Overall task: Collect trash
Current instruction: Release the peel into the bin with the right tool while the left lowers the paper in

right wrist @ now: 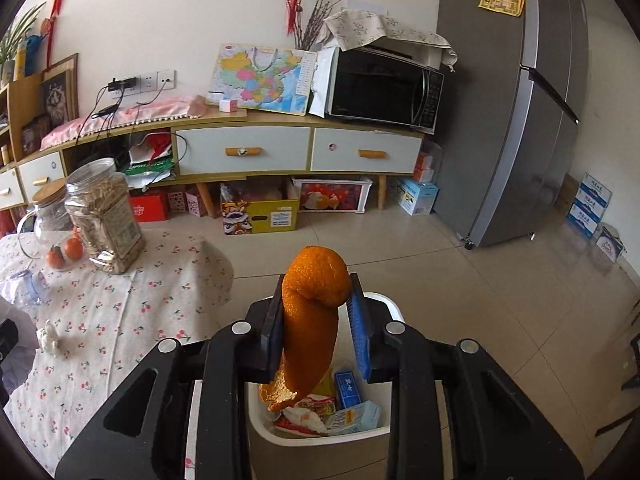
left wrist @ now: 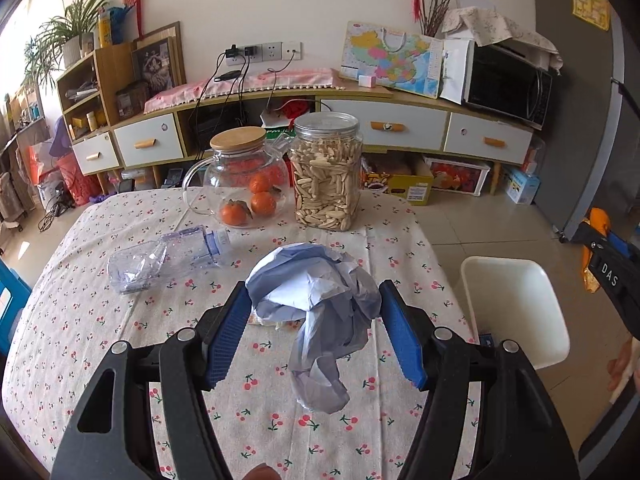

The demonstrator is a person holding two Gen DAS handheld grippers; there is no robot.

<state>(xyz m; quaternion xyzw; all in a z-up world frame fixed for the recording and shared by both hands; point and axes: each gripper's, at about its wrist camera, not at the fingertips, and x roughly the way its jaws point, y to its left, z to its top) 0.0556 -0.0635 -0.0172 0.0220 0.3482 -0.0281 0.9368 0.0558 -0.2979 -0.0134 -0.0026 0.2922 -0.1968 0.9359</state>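
Cherry-print tablecloth covered the table, with a glass teapot of oranges and a jar of seeds at the far end and an empty plastic bottle lying on its side. Left gripper was pinching a crumpled wad of blue-and-white paper, lifted off the cloth. Right gripper was squeezed on an orange peel, hanging right over the white trash bin, which already had wrappers in it.
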